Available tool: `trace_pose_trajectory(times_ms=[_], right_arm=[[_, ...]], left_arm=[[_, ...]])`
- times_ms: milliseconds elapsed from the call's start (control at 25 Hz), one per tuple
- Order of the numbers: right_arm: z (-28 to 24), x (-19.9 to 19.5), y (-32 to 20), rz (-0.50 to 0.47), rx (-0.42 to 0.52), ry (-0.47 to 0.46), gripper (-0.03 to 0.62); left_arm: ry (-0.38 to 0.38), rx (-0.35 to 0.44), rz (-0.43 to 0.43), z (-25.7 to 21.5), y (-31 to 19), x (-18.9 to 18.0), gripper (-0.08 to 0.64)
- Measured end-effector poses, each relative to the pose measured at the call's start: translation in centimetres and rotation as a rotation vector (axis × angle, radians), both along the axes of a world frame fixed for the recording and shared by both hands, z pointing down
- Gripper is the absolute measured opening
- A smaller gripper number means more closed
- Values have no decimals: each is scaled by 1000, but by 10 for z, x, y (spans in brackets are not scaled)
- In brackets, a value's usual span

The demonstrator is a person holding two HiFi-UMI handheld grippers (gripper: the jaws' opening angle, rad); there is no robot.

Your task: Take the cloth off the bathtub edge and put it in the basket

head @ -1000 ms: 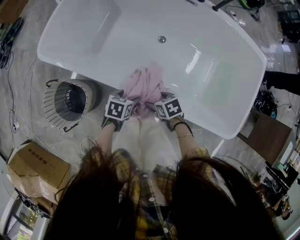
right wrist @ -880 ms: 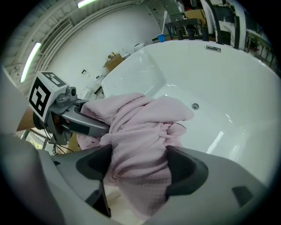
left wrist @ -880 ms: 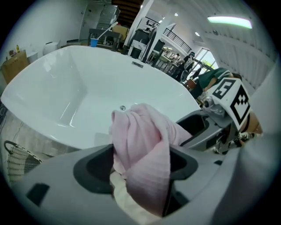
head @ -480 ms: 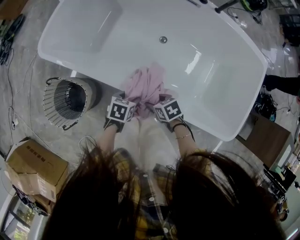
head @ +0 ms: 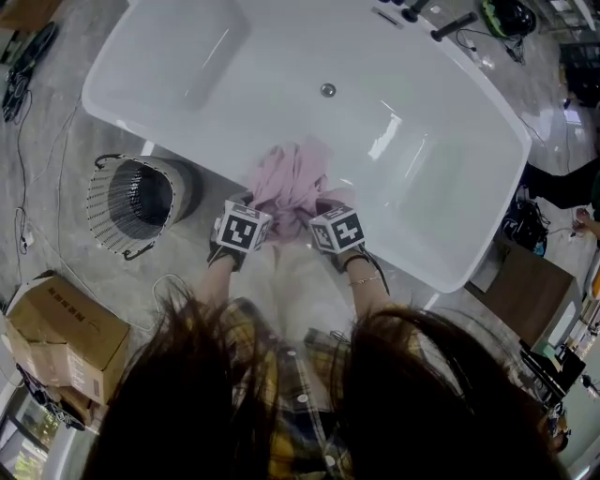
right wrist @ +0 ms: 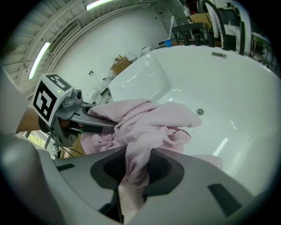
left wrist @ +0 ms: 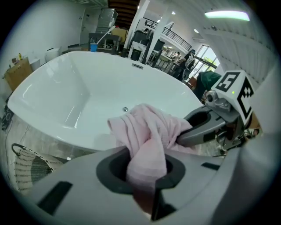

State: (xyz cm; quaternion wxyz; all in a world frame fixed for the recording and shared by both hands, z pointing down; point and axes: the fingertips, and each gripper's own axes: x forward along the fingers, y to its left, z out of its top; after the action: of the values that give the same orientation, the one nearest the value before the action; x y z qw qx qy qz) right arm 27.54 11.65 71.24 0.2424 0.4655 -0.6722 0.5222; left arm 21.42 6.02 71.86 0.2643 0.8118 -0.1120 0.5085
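A pink cloth [head: 289, 183] lies bunched over the near edge of the white bathtub [head: 187, 141]. Both grippers hold it side by side at its near end. My left gripper [head: 253, 214] has just been closing and is shut on a fold of the cloth [left wrist: 147, 145]; the right gripper's jaw shows at the cloth's right in the left gripper view. My right gripper [head: 314, 217] has also just been closing and is shut on the cloth [right wrist: 140, 140]. The wire basket [head: 131, 202] stands on the floor left of my hands, beside the tub.
A cardboard box [head: 61, 342] sits on the floor at the lower left. Cables [head: 28, 169] run across the floor at the left. Tap fittings [head: 441, 23] stand on the tub's far rim. A brown cabinet [head: 525, 281] stands at the right.
Both grippers' jaws have closed on the pink cloth at the tub's near edge. The hands have hardly moved. The cloth still lies over the edge.
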Motion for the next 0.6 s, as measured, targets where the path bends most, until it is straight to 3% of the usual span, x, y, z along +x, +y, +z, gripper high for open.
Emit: trace_pose_trajectory(times_ms=[280, 600], right_arm=[[-20, 0, -6, 26, 61, -13, 103], [-55, -2, -34, -50, 157, 3, 100]], left_arm=[[9, 35, 6, -12, -4, 0, 77], [38, 95, -82, -44, -23, -4, 77]])
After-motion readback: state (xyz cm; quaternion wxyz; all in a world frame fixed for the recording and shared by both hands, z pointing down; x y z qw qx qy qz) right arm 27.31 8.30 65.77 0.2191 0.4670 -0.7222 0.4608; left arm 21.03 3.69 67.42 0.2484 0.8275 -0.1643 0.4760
